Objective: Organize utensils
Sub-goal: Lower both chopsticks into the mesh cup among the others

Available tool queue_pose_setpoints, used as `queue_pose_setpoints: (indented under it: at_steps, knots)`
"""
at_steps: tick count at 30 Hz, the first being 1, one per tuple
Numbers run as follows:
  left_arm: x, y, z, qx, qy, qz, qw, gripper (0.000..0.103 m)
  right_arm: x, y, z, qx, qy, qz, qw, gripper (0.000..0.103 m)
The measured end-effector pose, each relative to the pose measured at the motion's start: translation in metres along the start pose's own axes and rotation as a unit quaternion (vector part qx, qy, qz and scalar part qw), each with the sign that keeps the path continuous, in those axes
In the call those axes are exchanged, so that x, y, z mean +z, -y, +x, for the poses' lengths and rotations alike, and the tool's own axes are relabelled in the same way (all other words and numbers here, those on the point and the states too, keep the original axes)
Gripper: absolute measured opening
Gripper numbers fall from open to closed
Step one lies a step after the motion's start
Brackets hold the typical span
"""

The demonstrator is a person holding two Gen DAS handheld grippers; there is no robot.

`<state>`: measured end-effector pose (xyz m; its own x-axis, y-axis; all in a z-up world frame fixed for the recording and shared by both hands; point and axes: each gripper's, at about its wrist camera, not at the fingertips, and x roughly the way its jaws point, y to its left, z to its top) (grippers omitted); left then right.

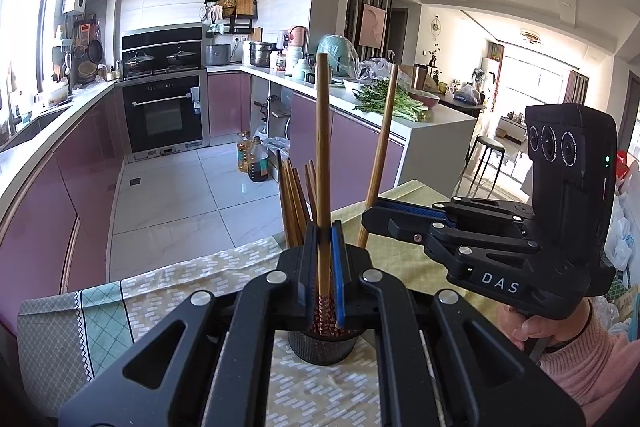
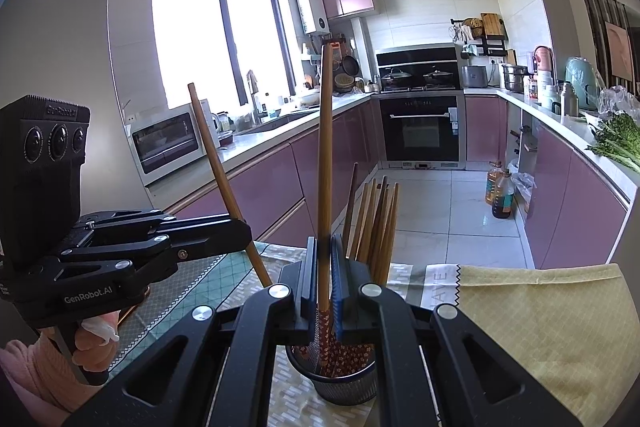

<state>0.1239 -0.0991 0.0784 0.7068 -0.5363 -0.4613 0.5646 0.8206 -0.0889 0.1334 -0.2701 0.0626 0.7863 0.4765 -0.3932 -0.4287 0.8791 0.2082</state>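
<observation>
Most chopsticks [image 2: 376,227] already stand in the holder [image 2: 332,383]; each hand-held gripper, left [image 1: 323,263] and right [image 2: 324,267], is clamped on one chopstick at twelve o'clock, not yet dropped in.

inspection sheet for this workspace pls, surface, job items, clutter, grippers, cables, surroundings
surface: table under a patterned tablecloth, with a yellow cloth at one end.
job's things: dark mesh utensil holder with a bundle of chopsticks standing in it; two more chopsticks are held above it.
clutter: nothing seen on the table besides these.
grippers: left hand-held gripper shut on an upright chopstick; right hand-held gripper shut on another chopstick. Both chopsticks' patterned ends reach into the holder.
cables: nothing seen.
surroundings: kitchen with pink cabinets, oven, leafy greens on the counter, oil bottles on the floor.
</observation>
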Motion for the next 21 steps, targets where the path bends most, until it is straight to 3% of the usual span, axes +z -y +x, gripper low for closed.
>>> queue_pose_setpoints:
  at_steps: [21]
  knots:
    - [-0.005, -0.001, 0.011, -0.001, -0.024, -0.006, 0.9997, 0.008, -0.01, 0.003, 0.012, 0.001, -0.02, 0.008, 1.0, 0.005]
